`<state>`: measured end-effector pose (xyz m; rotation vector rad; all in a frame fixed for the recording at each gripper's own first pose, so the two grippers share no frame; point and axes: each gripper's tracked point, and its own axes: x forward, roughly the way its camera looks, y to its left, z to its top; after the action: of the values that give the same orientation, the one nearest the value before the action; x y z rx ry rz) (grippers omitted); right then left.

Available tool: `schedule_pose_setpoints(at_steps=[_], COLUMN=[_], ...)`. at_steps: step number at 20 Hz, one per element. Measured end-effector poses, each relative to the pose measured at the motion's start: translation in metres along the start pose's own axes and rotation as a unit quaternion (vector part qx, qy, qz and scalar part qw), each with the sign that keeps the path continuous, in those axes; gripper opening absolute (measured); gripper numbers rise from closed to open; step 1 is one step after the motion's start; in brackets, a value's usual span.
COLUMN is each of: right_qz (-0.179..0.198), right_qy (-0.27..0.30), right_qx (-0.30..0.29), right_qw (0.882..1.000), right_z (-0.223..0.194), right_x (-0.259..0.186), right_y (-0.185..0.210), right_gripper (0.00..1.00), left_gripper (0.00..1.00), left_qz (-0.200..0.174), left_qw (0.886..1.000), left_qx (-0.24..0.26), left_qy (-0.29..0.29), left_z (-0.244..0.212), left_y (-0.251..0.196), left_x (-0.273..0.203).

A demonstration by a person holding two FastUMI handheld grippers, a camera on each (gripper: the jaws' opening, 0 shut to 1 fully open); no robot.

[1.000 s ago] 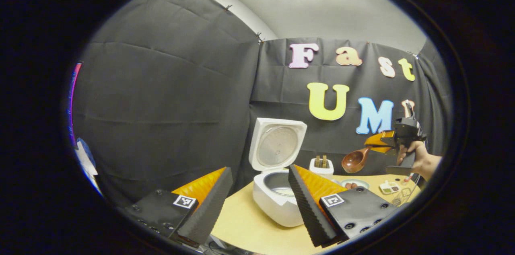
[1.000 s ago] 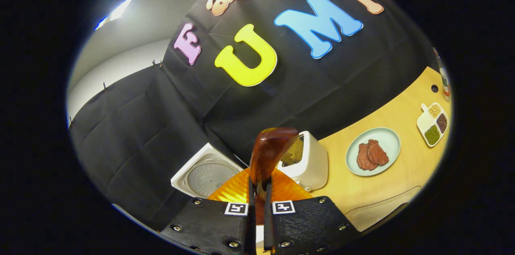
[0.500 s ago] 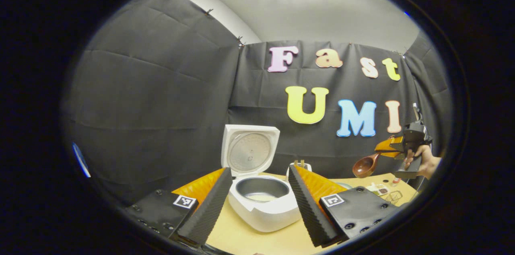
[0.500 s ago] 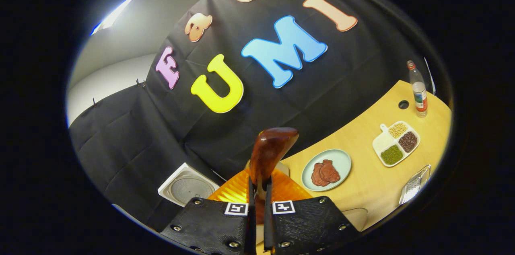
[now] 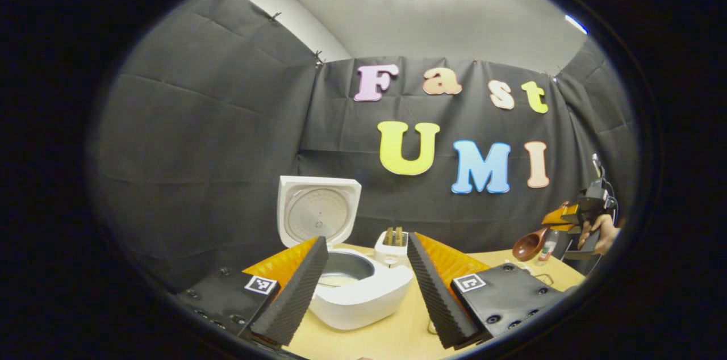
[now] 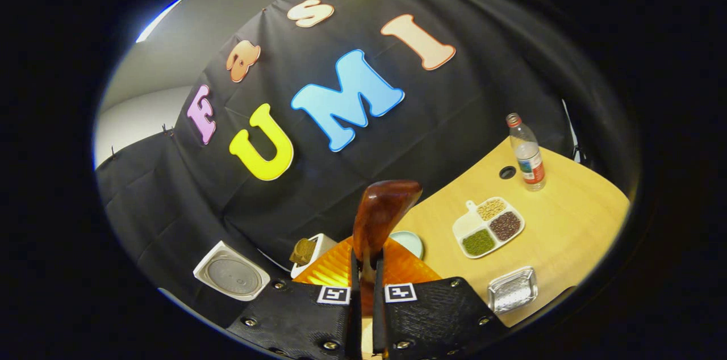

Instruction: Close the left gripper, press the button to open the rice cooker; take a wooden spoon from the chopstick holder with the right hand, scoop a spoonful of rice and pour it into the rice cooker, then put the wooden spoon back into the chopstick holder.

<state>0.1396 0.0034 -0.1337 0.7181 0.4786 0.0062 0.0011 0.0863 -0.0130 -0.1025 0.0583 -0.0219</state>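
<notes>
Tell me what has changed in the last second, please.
The right gripper carried the wooden spoon rightward, away from the chopstick holder, toward the divided dish. Unchanged: its jaws stay shut on the spoon, the rice cooker stays open, the left gripper open.

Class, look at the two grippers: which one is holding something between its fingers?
The right gripper: its fingers are shut on the wooden spoon. The left gripper is open, nothing between its fingers, with the rice cooker beyond.

On the tabletop (image 6: 573, 224), the rice cooker (image 5: 355, 286) sits ahead of my left tool (image 5: 366, 280), the chopstick holder (image 5: 392, 246) just behind it. The divided dish (image 6: 488, 226) lies between bottle (image 6: 525, 153) and metal tray (image 6: 513, 289).
</notes>
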Motion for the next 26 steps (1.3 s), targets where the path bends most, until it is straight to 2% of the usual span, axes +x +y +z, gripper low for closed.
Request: schedule_pose_setpoints(at_steps=[6, 13, 17, 26], right_qz=[-0.061, -0.105, -0.124, -0.146], right_qy=[-0.004, 0.005, 0.008, 0.043], right_qx=[-0.043, -0.078, -0.099, -0.093], right_qw=[0.997, 0.991, 0.987, 0.984], right_z=[-0.001, -0.014, -0.02, -0.053], right_x=[-0.012, -0.018, -0.022, -0.014], right_y=[-0.061, -0.108, -0.127, -0.156], right_gripper=[0.08, 0.08, 0.08, 0.08], left_gripper=[0.97, 0.97, 0.96, 0.97], left_qz=[-0.02, -0.037, -0.044, -0.051], left_qw=[1.0, 0.999, 0.998, 0.997], left_qx=[0.008, 0.026, 0.036, 0.055], left_qy=[0.012, 0.014, 0.015, 0.015], left_z=[-0.005, 0.0, 0.003, 0.006], left_y=[-0.032, -0.061, -0.074, -0.092], left_x=[0.002, 0.006, 0.007, 0.0])
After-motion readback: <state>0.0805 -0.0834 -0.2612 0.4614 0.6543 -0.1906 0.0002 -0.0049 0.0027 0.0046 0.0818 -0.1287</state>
